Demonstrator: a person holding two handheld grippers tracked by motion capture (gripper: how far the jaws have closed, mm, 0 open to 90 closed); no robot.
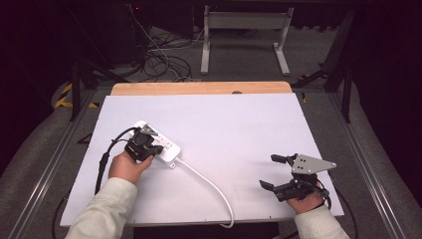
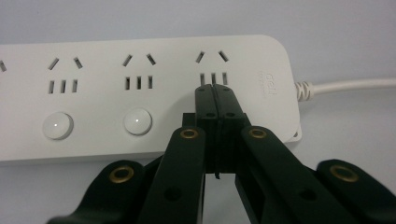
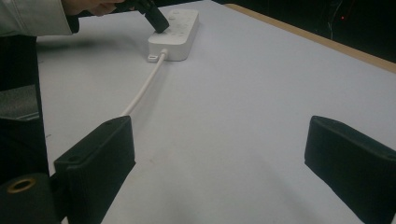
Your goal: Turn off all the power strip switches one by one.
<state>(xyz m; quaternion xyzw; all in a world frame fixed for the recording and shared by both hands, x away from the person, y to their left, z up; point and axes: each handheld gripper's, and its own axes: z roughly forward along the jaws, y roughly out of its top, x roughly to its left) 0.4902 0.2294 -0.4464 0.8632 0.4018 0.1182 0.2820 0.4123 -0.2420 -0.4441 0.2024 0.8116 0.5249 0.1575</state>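
A white power strip (image 1: 167, 147) lies on the left half of the white table top, with its white cable (image 1: 214, 187) running to the front edge. My left gripper (image 1: 152, 148) is shut, and its joined tips (image 2: 215, 93) rest on the power strip (image 2: 140, 88) just below the socket nearest the cable end. Two round white buttons (image 2: 137, 121) show under the other sockets; whatever lies under the tips is hidden. My right gripper (image 1: 268, 171) hovers open at the front right with nothing between its jaws. The right gripper view has the strip (image 3: 173, 30) and the left gripper (image 3: 156, 18) far off.
A wooden strip (image 1: 201, 88) borders the table's far edge. On the floor beyond it are tangled cables (image 1: 159, 57) and a grey stand (image 1: 244, 35). Metal rails (image 1: 368, 159) run along both sides of the table.
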